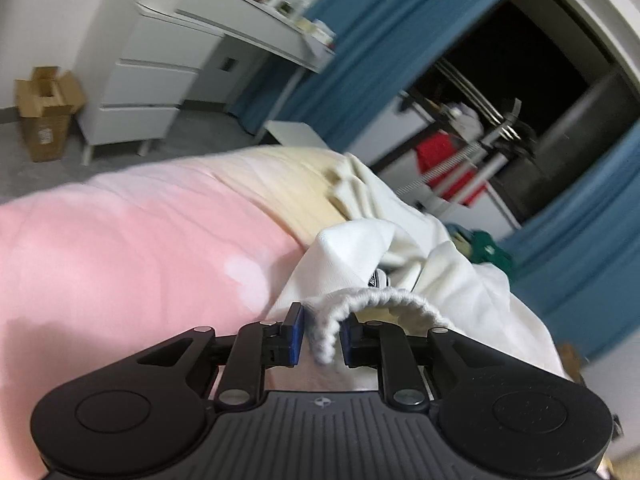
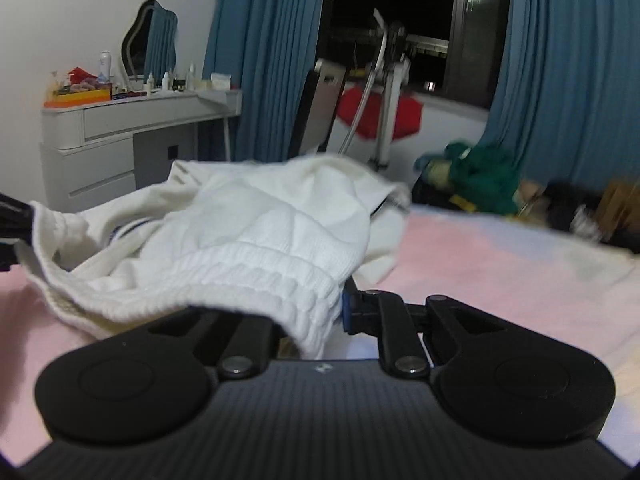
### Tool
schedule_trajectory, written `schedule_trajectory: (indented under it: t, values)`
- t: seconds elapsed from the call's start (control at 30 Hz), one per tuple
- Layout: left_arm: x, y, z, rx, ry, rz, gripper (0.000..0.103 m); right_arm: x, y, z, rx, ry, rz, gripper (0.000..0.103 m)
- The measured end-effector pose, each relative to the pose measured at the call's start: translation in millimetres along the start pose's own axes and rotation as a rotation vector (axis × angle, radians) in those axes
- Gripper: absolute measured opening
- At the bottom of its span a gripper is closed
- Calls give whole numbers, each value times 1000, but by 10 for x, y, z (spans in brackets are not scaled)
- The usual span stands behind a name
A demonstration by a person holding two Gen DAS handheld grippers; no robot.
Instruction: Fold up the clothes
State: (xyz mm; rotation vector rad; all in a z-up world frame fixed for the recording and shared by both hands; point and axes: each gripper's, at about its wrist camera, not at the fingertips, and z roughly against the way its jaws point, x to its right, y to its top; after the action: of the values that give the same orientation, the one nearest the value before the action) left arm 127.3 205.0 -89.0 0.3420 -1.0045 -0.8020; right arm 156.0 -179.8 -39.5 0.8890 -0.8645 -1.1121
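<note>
White shorts (image 1: 360, 256) with a ribbed elastic waistband (image 1: 384, 300) lie bunched on a pink bedsheet (image 1: 120, 248). My left gripper (image 1: 322, 334) is shut on one end of that waistband; the band's tip hangs down between the blue pads (image 1: 295, 332). In the right wrist view the shorts (image 2: 260, 220) are lifted and drape over my right gripper (image 2: 324, 312), which is shut on the waistband (image 2: 260, 280). Only its right pad (image 2: 347, 312) shows; cloth hides the left finger. The dark left gripper (image 2: 12, 220) shows at the far left edge, at the garment's other end.
A green garment pile (image 2: 480, 184) lies at the bed's far side. A white dresser (image 2: 120, 136) with bottles, blue curtains (image 2: 272, 60), a drying rack with red cloth (image 2: 380, 112) and a cardboard box (image 1: 44, 112) stand around the bed.
</note>
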Motion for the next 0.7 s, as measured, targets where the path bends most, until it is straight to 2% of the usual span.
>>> schedule_trajectory:
  t: [0.07, 0.13, 0.27, 0.37, 0.43, 0.47, 0.53, 0.6, 0.7]
  values:
    - [47, -98, 60, -20, -7, -21, 23, 67, 8, 278, 7, -25, 22, 15]
    - [77, -193, 125, -39, 19, -55, 23, 135, -100, 415, -49, -21, 5, 16]
    - [67, -336, 198, -91, 71, -96, 23, 302, -601, 331, -281, 70, -146, 19]
    - [34, -464, 338, -129, 89, -103, 23, 382, -820, 216, -393, 109, -255, 21]
    - [51, -502, 497, -120, 70, -125, 24, 395, -768, 272, -374, 111, -261, 23]
    - [71, -508, 599, -100, 56, -143, 27, 395, -733, 313, -363, 114, -255, 25]
    - [114, -508, 809, -50, 14, -172, 40, 382, -677, 413, -345, 131, -221, 28]
    - [156, -505, 1012, 15, -37, -204, 58, 385, -676, 534, -339, 143, -168, 29]
    - [311, -517, 1148, 99, -91, -299, 66, 343, -721, 639, -348, 139, -36, 30]
